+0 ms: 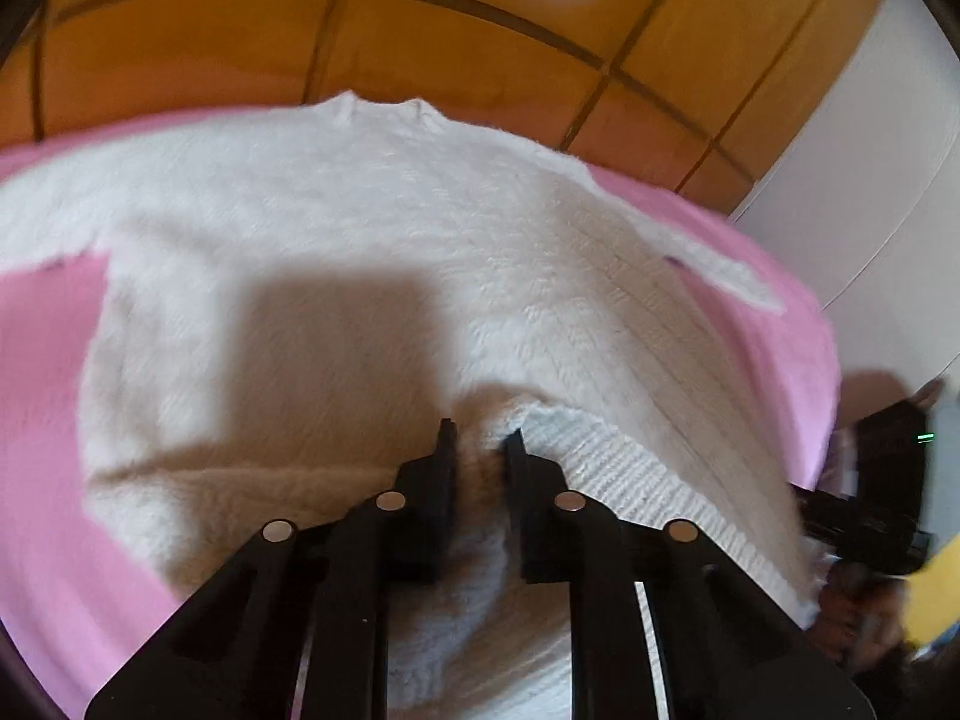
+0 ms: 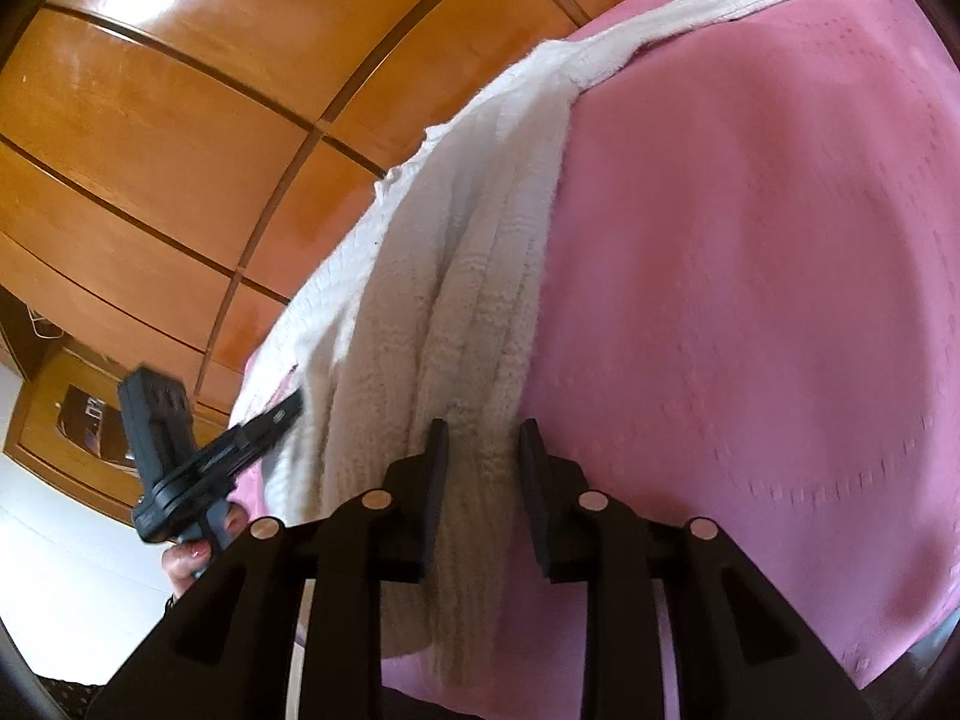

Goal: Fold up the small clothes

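Sweater [image 1: 372,228], white and fuzzy with a long soft pile and knitted ribs running down its body, lies spread flat on a pink bedcover [image 1: 42,360], its small round neckline at 12 o'clock in the left wrist view and its ribbed hem at 6 o'clock. One short sleeve tapers out toward 3 o'clock, a narrow white strip against the pink. The left gripper [image 1: 480,438], matt black plastic with flat angular fingers and round silver pins on its linkage, is clenched on a raised pinch of the hem, where the fabric bunches into a small peak between the tips and shows its coarser ribbed underside. In the right wrist view the right gripper [image 2: 483,426] has the same black build; the sweater's side edge, folded into thick vertical ridges, runs up from 6 o'clock between its fingers, which stand a little apart, and I cannot tell whether the pads actually press the knit. The bedcover here is smooth pink cloth with faint woven dashes. Glossy orange-brown wooden panels [image 2: 150,138] with dark grooves fill the background from 9 to 12 o'clock.
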The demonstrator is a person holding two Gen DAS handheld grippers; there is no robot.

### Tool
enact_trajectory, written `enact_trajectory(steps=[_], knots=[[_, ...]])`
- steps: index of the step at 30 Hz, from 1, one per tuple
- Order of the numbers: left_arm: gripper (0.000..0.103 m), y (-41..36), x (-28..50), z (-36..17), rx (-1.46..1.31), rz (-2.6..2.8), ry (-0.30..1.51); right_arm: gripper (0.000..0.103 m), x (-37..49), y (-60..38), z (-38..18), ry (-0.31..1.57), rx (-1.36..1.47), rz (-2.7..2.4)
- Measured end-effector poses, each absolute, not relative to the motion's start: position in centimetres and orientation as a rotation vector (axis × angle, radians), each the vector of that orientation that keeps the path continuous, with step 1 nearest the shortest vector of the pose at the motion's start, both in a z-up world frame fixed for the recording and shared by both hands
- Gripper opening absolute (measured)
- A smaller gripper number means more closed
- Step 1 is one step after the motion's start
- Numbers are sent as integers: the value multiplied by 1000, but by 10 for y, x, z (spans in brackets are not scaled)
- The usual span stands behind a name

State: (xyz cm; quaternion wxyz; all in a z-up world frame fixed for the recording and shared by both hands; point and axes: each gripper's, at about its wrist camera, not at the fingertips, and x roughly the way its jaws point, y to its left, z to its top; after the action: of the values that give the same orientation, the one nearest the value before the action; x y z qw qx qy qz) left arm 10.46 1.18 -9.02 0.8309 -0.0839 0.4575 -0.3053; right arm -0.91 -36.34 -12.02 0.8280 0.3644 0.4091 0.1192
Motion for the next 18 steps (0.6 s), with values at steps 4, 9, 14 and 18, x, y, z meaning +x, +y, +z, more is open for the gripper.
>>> enact_trajectory(steps=[4, 9, 14, 18], knots=[[11, 64, 78, -87, -260, -586, 963, 38, -13, -366, -117, 858, 767, 252], [10, 122, 44, -88, -356, -492, 937, 50, -14, -365, -117, 849, 790, 265], [20, 152, 19, -91, -418, -464, 918, 63, -11, -354, -113, 855, 778, 311], [79, 174, 13, -86, -574, -435, 846, 63, -9, -352, -115, 857, 804, 323]])
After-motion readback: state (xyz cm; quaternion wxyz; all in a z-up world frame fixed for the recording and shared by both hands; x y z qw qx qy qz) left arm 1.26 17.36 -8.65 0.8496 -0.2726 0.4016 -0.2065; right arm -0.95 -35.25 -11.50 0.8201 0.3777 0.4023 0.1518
